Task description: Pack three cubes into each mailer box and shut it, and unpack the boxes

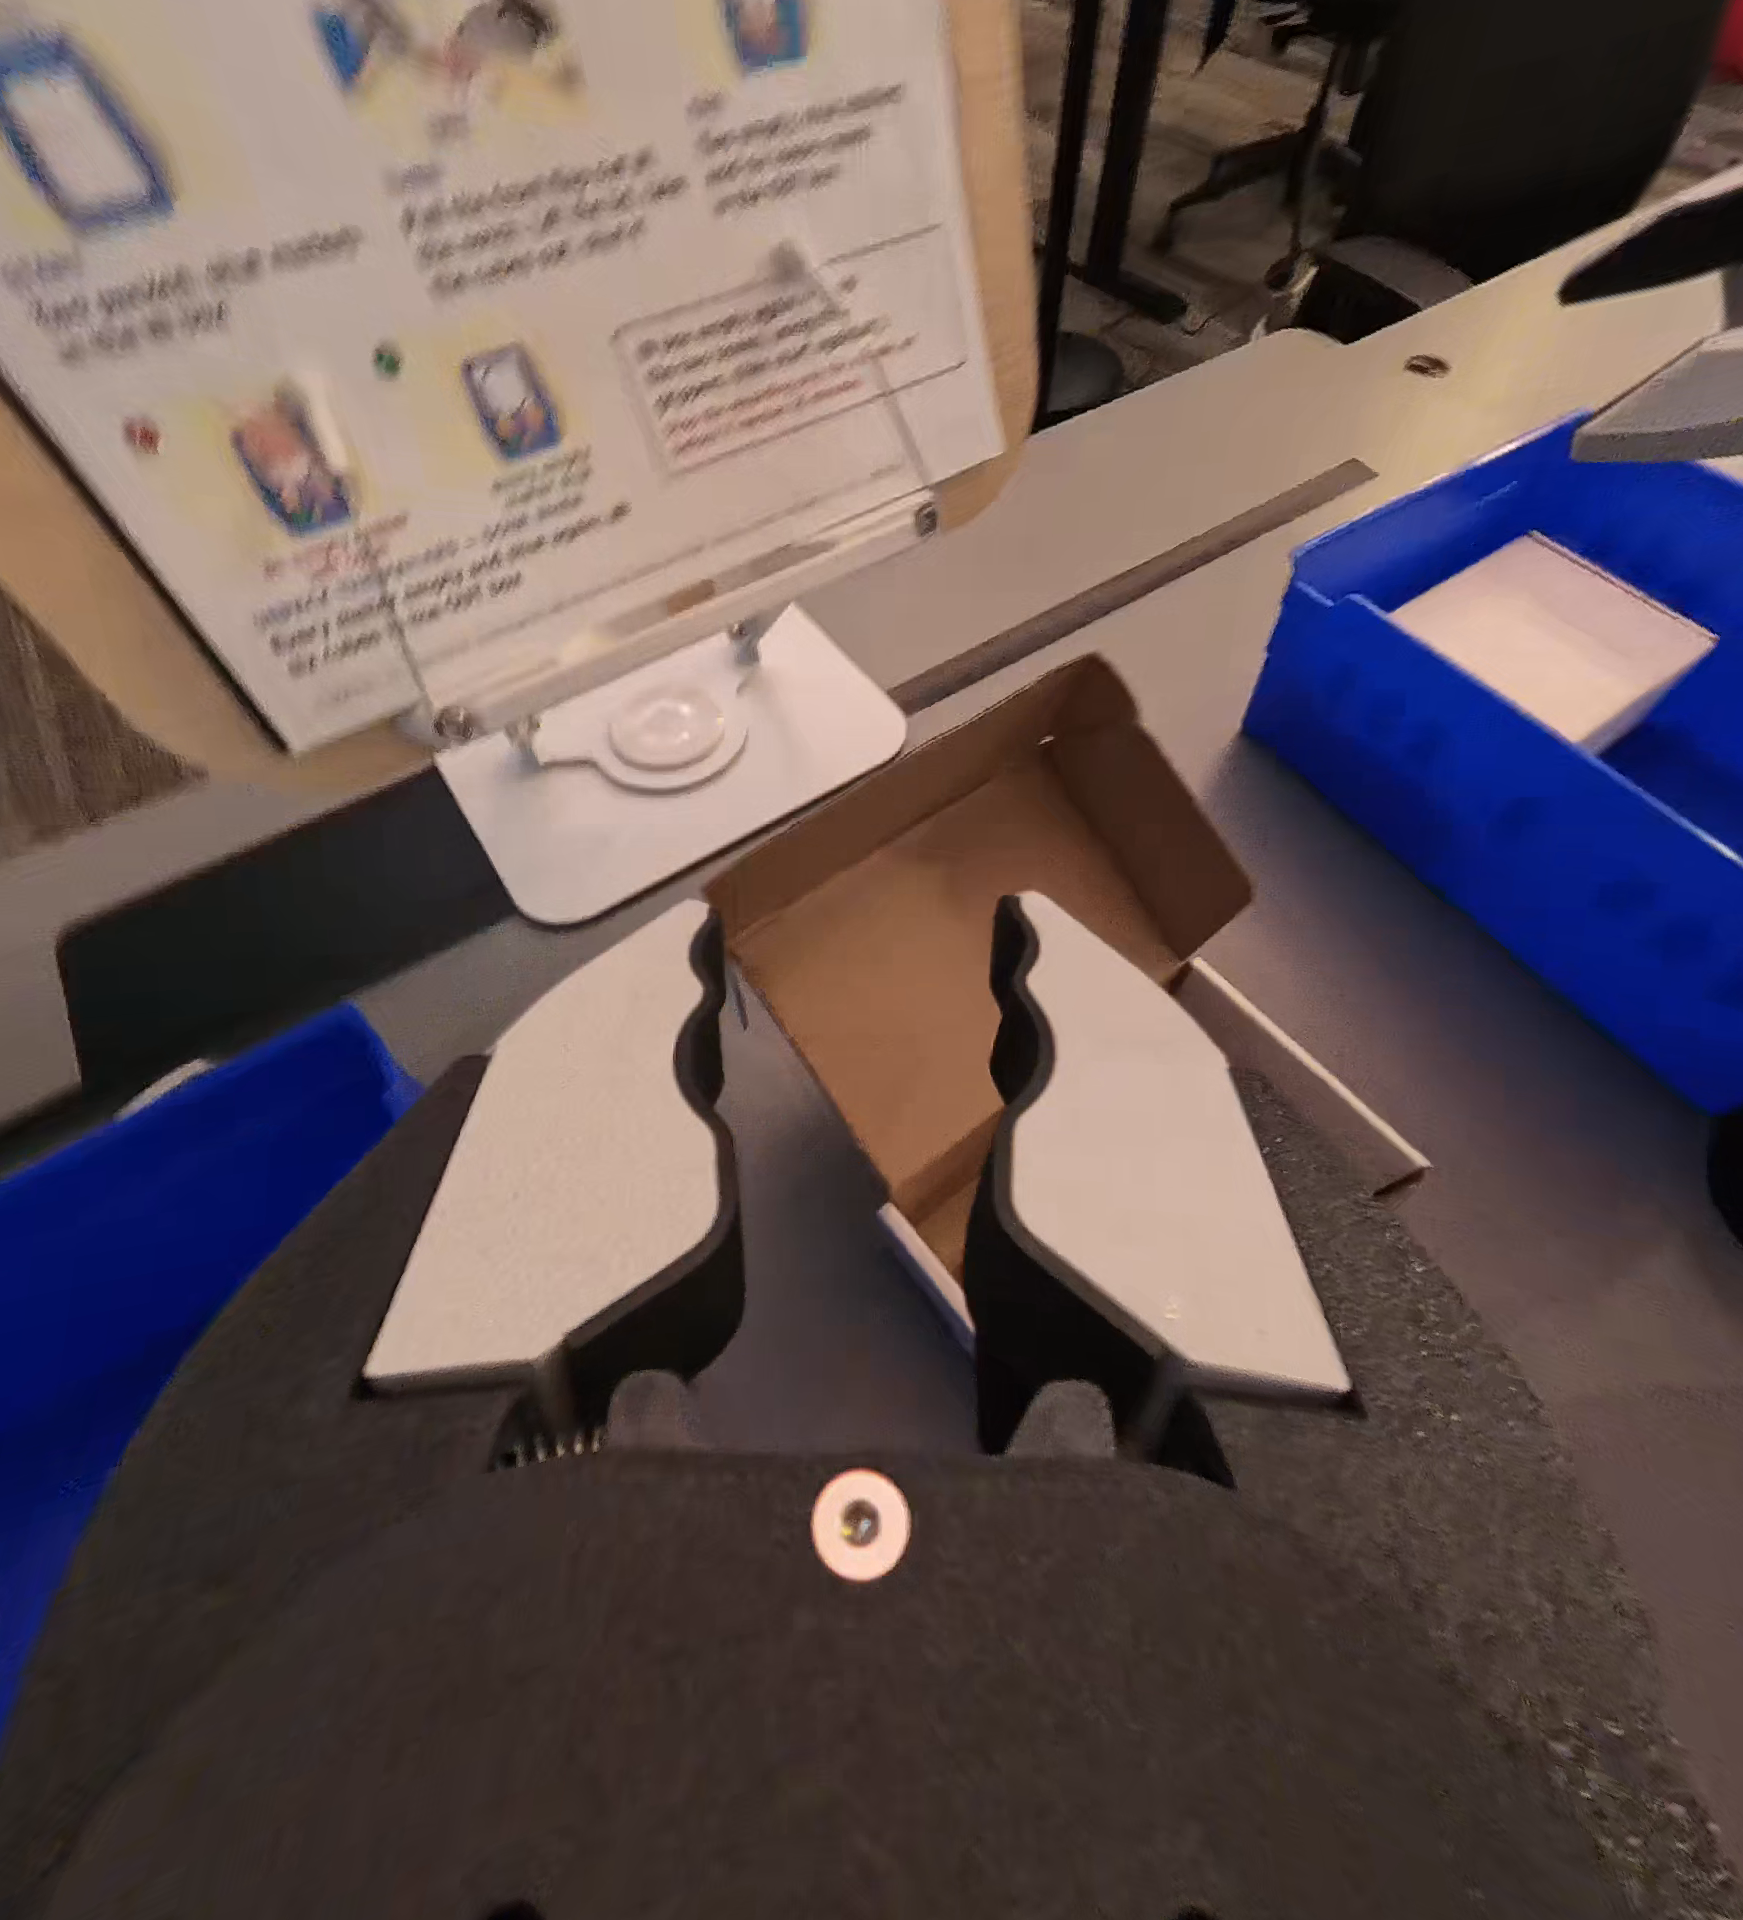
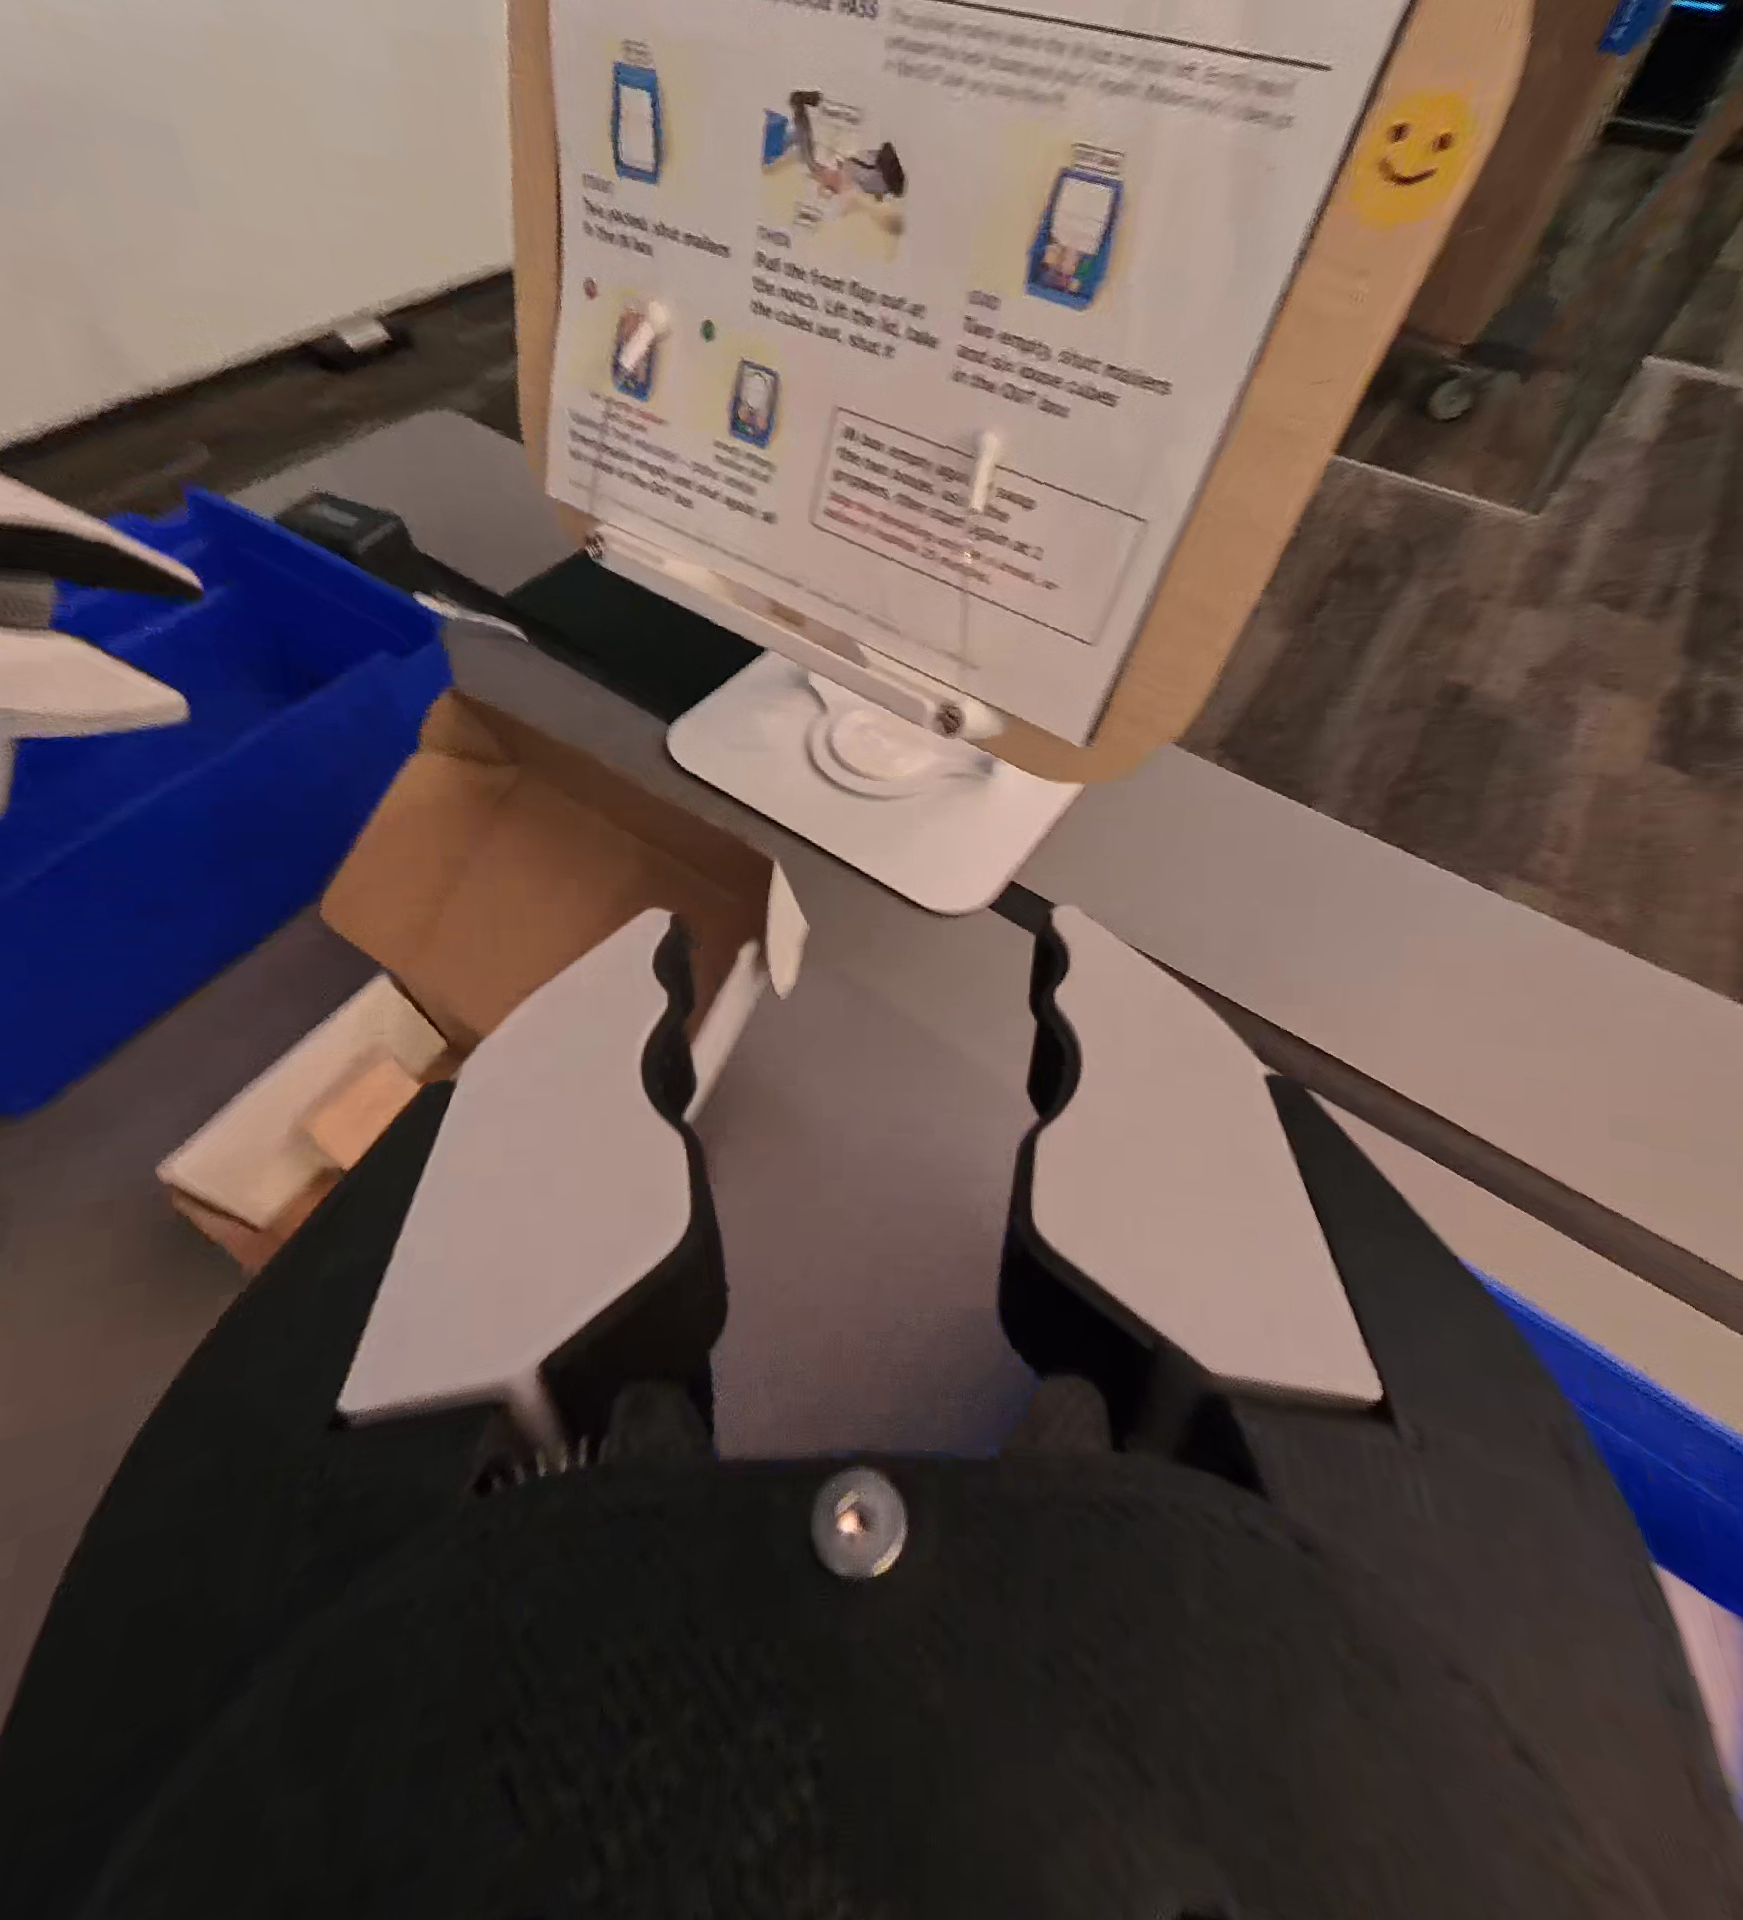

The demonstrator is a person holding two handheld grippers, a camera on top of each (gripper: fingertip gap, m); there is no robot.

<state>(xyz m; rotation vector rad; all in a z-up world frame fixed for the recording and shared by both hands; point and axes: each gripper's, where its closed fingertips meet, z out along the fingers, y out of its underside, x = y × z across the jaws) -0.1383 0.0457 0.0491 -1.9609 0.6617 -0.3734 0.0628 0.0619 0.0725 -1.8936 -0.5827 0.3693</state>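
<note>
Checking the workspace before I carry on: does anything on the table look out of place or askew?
Only the open mailer box: it sits skewed on the grey table, lid flipped back, between the two blue bins. Nothing looks spilled or damaged. Both the left gripper and the right gripper are open and hold nothing.

My grey table (image 2: 1366, 935) runs out to a dark wood-patterned floor (image 2: 1573, 520) at two o'clock. At eleven o'clock I see a plain white wall (image 2: 171, 208) meeting that floor. Through my left camera, a black office chair (image 1: 1469, 135) and dark desk legs (image 1: 1085, 208) stand at one o'clock, softly lit.
</note>
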